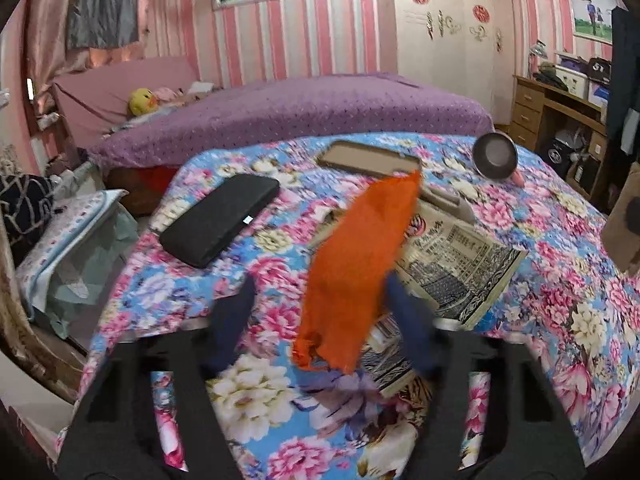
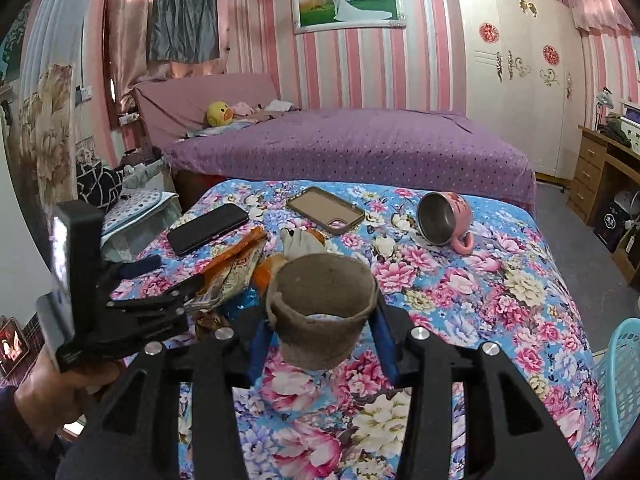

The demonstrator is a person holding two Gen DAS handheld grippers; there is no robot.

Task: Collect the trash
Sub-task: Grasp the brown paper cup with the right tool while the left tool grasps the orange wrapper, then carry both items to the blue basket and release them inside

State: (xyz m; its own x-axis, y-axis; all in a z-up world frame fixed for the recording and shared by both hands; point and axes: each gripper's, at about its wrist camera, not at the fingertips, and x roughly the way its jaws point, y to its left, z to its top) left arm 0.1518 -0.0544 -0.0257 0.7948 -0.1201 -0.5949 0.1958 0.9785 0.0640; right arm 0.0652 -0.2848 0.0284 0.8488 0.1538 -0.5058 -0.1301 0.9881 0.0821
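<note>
In the left wrist view an orange wrapper (image 1: 360, 272) lies blurred over a folded newspaper (image 1: 456, 268) on the floral cloth (image 1: 248, 396). My left gripper (image 1: 320, 320) is open, its blue fingers (image 1: 230, 316) either side of the wrapper's near end. In the right wrist view my right gripper (image 2: 320, 328) is shut on a brown paper cup (image 2: 322, 304), held upright above the cloth. The left gripper (image 2: 160, 280) shows at the left, by the orange wrapper (image 2: 236, 256) and crumpled papers.
On the floral table (image 2: 460, 300) lie a black phone (image 2: 206, 228), a brown phone case (image 2: 326, 210), a tipped pink mug (image 2: 444, 220) and a white glove (image 2: 300, 242). A light-blue basket (image 2: 620, 384) stands at the right. A purple bed (image 2: 360, 148) lies behind.
</note>
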